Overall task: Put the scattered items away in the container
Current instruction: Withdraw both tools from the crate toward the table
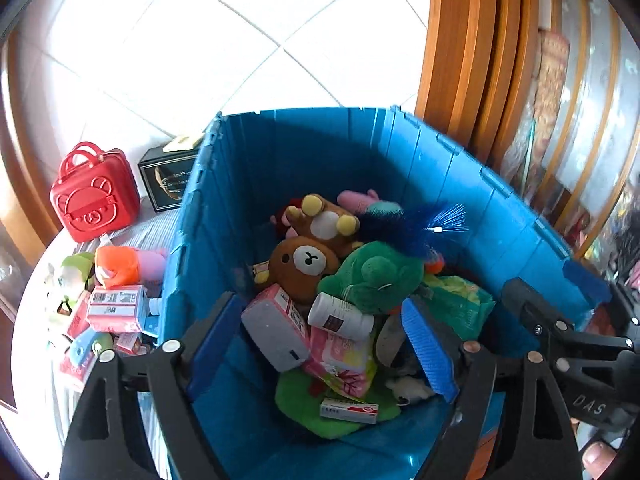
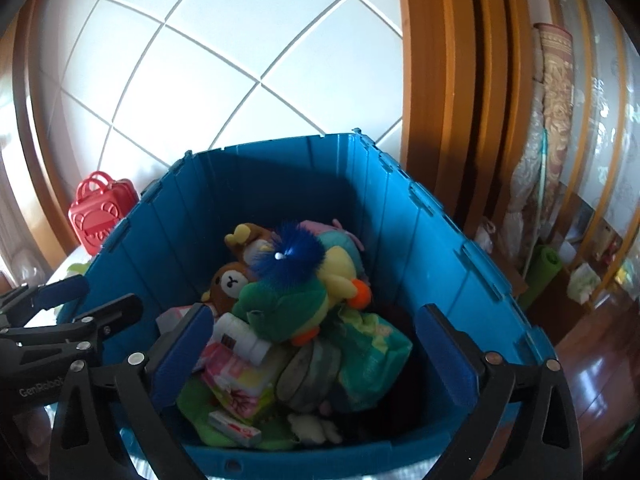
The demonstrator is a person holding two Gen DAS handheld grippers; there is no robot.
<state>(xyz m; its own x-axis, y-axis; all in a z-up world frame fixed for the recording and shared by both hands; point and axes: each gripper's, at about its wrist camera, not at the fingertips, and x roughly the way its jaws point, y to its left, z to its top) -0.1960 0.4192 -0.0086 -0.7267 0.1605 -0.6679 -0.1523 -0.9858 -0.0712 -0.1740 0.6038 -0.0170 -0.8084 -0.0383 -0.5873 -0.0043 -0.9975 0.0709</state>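
A blue plastic bin [image 1: 304, 152] [image 2: 432, 240] holds plush toys, boxes and packets: a brown bear [image 1: 300, 266] [image 2: 230, 282], a green plush [image 1: 376, 280] [image 2: 280, 304], a white bottle [image 1: 340, 316] [image 2: 240, 338] and a blue spiky brush [image 1: 408, 228] [image 2: 292, 254]. My left gripper [image 1: 324, 344] is open and empty above the bin's near left part. My right gripper [image 2: 316, 356] is open and empty above the bin's middle. Scattered items lie left of the bin: a pink box [image 1: 116, 308] and an orange-pink plush [image 1: 128, 266].
A red toy suitcase [image 1: 94, 196] [image 2: 100, 210] and a black box [image 1: 166, 178] stand behind the scattered items. The right gripper's fingers show at the right edge of the left wrist view [image 1: 560, 332]. A wooden door frame [image 2: 440, 80] stands right of the bin.
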